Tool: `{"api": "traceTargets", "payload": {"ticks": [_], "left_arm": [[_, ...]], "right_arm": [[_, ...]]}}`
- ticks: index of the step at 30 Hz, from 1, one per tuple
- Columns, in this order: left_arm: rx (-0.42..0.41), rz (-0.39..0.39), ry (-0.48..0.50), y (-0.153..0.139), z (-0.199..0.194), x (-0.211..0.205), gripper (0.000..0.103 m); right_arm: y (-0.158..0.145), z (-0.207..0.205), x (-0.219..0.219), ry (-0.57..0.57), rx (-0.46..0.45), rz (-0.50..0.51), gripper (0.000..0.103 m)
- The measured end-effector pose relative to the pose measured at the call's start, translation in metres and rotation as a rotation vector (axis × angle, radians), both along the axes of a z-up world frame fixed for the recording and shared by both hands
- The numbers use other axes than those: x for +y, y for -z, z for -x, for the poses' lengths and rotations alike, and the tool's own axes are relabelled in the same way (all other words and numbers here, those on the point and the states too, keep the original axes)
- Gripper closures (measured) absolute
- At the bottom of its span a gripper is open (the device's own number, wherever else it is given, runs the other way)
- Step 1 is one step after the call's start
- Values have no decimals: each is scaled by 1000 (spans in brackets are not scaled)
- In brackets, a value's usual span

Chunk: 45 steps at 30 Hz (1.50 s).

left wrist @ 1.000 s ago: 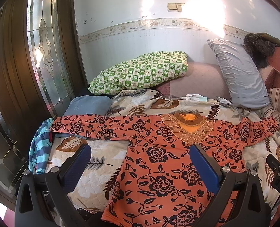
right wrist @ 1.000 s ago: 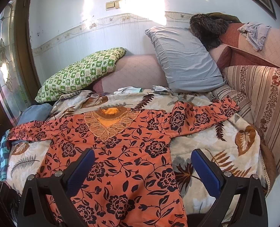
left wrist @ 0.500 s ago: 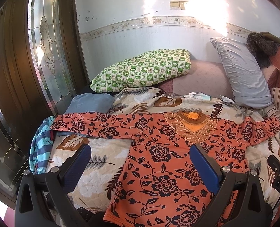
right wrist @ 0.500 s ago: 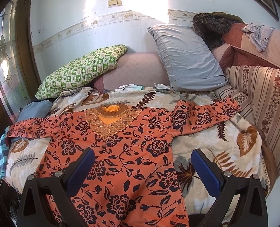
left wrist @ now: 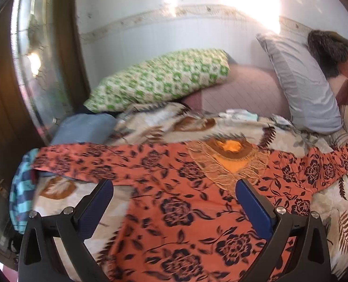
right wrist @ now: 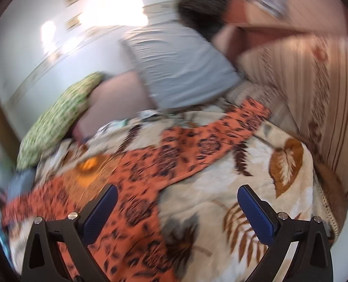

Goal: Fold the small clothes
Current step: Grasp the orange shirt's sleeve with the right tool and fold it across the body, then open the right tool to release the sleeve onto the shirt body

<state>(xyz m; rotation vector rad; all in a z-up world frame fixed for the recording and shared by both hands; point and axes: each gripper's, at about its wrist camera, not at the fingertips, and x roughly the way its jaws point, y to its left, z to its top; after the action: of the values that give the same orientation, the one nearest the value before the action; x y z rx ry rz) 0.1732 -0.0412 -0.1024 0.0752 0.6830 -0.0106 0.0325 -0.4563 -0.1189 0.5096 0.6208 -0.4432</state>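
Writing was not legible on any surface. Orange floral garment (left wrist: 174, 202) lay flat on the leaf-print blanket (right wrist: 256, 171), sleeves spread sideways, neckline pointing toward the green checked pillow (left wrist: 159, 80). A grey pillow (left wrist: 303, 87) leaned beside that pillow. Left tool (left wrist: 174, 202) and right tool (right wrist: 177, 205) were both released, above the garment, grasping nothing.
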Motion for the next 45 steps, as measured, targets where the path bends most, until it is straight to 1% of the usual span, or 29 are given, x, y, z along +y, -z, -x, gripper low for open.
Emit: {"api": "traceTargets", "payload": {"ticks": [1, 3, 5, 6, 7, 9, 10, 11, 13, 14, 16, 18, 19, 21, 23, 24, 25, 26, 28, 30, 31, 33, 35, 38, 40, 41, 43, 45], "left_arm": [[21, 11, 17, 10, -12, -9, 0], [60, 21, 45, 32, -36, -29, 0], [90, 17, 67, 51, -55, -51, 0], [102, 14, 76, 60, -65, -61, 0], [108, 16, 83, 67, -72, -69, 0], [100, 24, 93, 78, -83, -83, 0], [91, 19, 98, 83, -86, -87, 0], [77, 4, 102, 89, -89, -92, 0], [66, -24, 103, 98, -95, -96, 0], [66, -34, 107, 103, -98, -97, 0], [64, -54, 100, 109, -104, -95, 0], [52, -74, 79, 112, -108, -92, 0], [52, -76, 73, 113, -110, -90, 0], [53, -78, 63, 114, -113, -85, 0], [52, -81, 54, 116, -115, -82, 0], [53, -83, 48, 117, -117, -80, 0], [54, -84, 43, 118, -118, -79, 0], [56, -85, 39, 118, -119, -76, 0], [61, -87, 29, 119, -122, -73, 0], [66, -82, 13, 117, -124, -65, 0], [63, -83, 6, 116, -125, -61, 0], [53, -109, -21, 112, -127, -51, 0], [64, -97, -51, 107, -132, -35, 0], [70, -69, -123, 98, -138, -2, 0], [57, -78, -160, 93, -139, 17, 0], [49, -87, -180, 90, -139, 27, 0], [41, -92, -205, 88, -139, 44, 0], [42, -84, -234, 87, -140, 64, 0]], "right_arm": [[10, -4, -27, 34, -8, -40, 1], [29, -15, -71, 74, -18, -111, 5], [49, -31, -119, 108, -41, -192, 10], [54, -37, -135, 118, -52, -216, 10], [63, -46, -159, 141, -66, -247, 13], [75, -63, -191, 160, -72, -285, 20], [84, -75, -210, 161, -80, -315, 25], [90, -82, -223, 170, -80, -331, 29], [106, -97, -247, 191, -77, -383, 34], [114, -102, -256, 200, -75, -409, 39], [130, -113, -269, 218, -59, -450, 44], [144, -123, -277, 213, -77, -484, 48], [149, -127, -279, 218, -76, -490, 50], [156, -133, -284, 256, -64, -490, 58], [161, -134, -289, 290, -87, -473, 75], [163, -135, -291, 298, -95, -468, 80], [163, -135, -292, 298, -107, -477, 89], [163, -135, -292, 297, -125, -488, 93], [155, -133, -287, 286, -162, -477, 95], [140, -133, -276, 255, -205, -449, 96], [130, -135, -268, 231, -233, -452, 97], [111, -140, -250, 179, -274, -461, 97], [89, -150, -223, 109, -293, -461, 97], [52, -177, -160, -43, -307, -455, 97], [35, -193, -115, -136, -300, -457, 97], [27, -204, -84, -191, -294, -452, 97], [20, -225, -24, -287, -279, -454, 97], [24, -246, 30, -368, -251, -484, 97]]}}
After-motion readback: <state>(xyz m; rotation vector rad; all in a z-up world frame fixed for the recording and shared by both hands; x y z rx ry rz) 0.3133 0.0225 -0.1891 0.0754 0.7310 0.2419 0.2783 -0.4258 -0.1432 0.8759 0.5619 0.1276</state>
